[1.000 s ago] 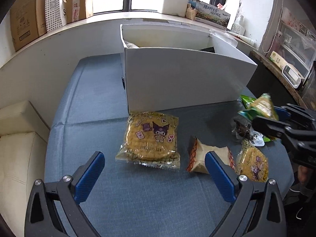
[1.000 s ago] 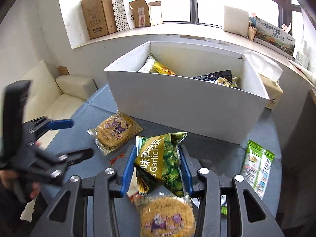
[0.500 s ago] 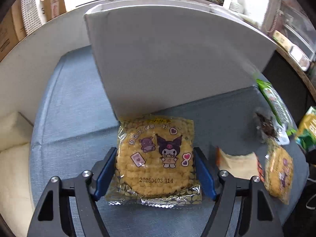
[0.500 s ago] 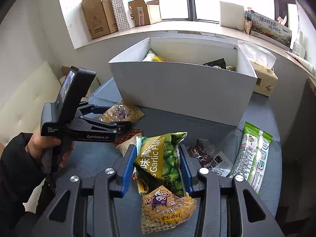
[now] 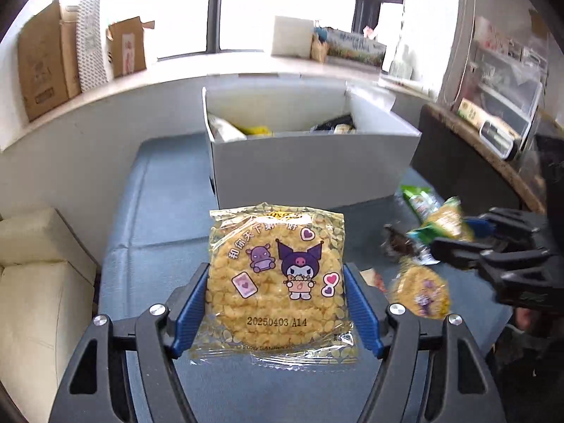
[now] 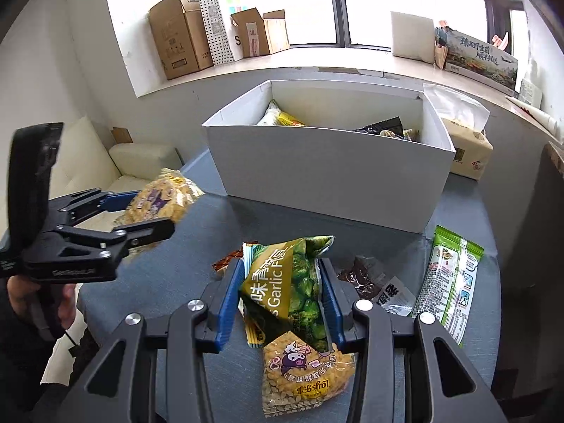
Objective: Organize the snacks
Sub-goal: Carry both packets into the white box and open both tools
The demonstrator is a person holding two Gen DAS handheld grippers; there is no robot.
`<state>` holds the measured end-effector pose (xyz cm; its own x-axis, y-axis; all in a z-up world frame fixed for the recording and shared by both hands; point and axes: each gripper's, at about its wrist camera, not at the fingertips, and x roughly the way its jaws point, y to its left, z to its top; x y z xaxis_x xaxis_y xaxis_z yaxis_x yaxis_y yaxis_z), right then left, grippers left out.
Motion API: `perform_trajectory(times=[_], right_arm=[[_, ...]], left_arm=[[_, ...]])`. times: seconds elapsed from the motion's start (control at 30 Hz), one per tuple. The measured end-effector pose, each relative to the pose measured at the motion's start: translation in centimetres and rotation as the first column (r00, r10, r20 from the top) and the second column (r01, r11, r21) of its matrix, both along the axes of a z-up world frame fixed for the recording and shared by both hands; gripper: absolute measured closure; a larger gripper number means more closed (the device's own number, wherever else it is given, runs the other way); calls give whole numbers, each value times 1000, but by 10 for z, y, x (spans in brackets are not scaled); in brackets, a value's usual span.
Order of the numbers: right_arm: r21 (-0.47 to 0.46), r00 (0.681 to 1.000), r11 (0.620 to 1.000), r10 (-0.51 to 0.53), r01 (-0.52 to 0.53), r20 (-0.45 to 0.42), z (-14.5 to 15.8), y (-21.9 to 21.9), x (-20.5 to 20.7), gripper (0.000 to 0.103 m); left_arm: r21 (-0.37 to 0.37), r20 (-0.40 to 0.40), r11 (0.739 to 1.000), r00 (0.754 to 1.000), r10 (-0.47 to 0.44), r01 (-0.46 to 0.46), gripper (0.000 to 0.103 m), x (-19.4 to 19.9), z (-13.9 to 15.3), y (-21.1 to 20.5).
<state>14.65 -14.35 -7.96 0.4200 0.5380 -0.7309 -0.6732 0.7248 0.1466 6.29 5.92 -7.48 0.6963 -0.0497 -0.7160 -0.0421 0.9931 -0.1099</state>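
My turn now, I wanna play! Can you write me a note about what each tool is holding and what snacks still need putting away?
Left tool: shut on the cracker pack, held up off the table.
Right tool: shut on the pea bag, also held up.
Box: open, at the back of the table, with some snacks already inside.
Left on the table: small cracker pack, green packet, dark packet, and an orange one mostly hidden.
Next: probably drop both held snacks into the box, then fetch the rest.
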Motion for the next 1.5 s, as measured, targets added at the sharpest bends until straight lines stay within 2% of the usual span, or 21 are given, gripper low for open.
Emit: perform_trajectory(times=[0.13, 0.27, 0.43, 0.5, 0.63, 0.77, 0.9, 1.0, 1.03, 1.07, 1.1, 1.13, 1.27, 1.5], right_arm=[[6, 1000, 1000, -17, 16, 23, 7, 2, -2, 57], [40, 999, 999, -37, 36, 28, 15, -1, 1, 57], [62, 996, 997, -55, 50, 71, 37, -4, 11, 57], [68, 994, 996, -66, 60, 86, 49, -5, 21, 57], [88, 991, 993, -87, 78, 105, 70, -1, 54, 57], [101, 988, 991, -99, 87, 117, 81, 12, 102, 57], [74, 992, 992, -107, 102, 69, 70, 25, 154, 57], [29, 990, 991, -135, 134, 42, 53, 28, 181, 54], [15, 989, 989, -145, 144, 26, 47, 27, 189, 40], [-7, 985, 985, -171, 171, 17, 42, 26, 194, 11], [-27, 979, 978, -204, 205, 15, 38, 23, 199, 1], [-13, 975, 975, -221, 221, 16, 36, 18, 201, 0], [21, 971, 971, -239, 239, -19, 31, 1, 202, 0], [38, 973, 972, -232, 231, 18, 43, -8, 185, 0]], left_arm=[[-18, 43, 997, 996, 72, -71, 26, -20, 24, -4], [7, 91, 997, 993, 74, -75, 26, -23, 41, -15], [-22, 108, 998, 992, 67, -65, 26, 3, 63, -8], [-41, 139, 997, 988, 70, -65, 26, 15, 76, -4], [-48, 164, 997, 984, 70, -63, 26, 57, 93, 6], [-64, 136, 995, 988, 78, -70, 26, 118, 95, 14], [-59, 68, 997, 996, 54, -50, 26, 175, 77, 13], [-53, 15, 997, 998, 53, -52, 26, 200, 57, 12], [-51, -2, 997, 998, 56, -56, 24, 206, 51, 12], [-40, -20, 998, 999, 49, -50, 16, 211, 46, 10], [-27, -26, 999, 999, 44, -45, 3, 214, 42, 8], [-27, -20, 999, 999, 35, -35, 0, 213, 39, 7], [-20, -19, 1000, 1000, 21, -22, 0, 208, 34, 5], [-60, -7, 997, 999, 41, -41, 0, 194, 41, 14]])
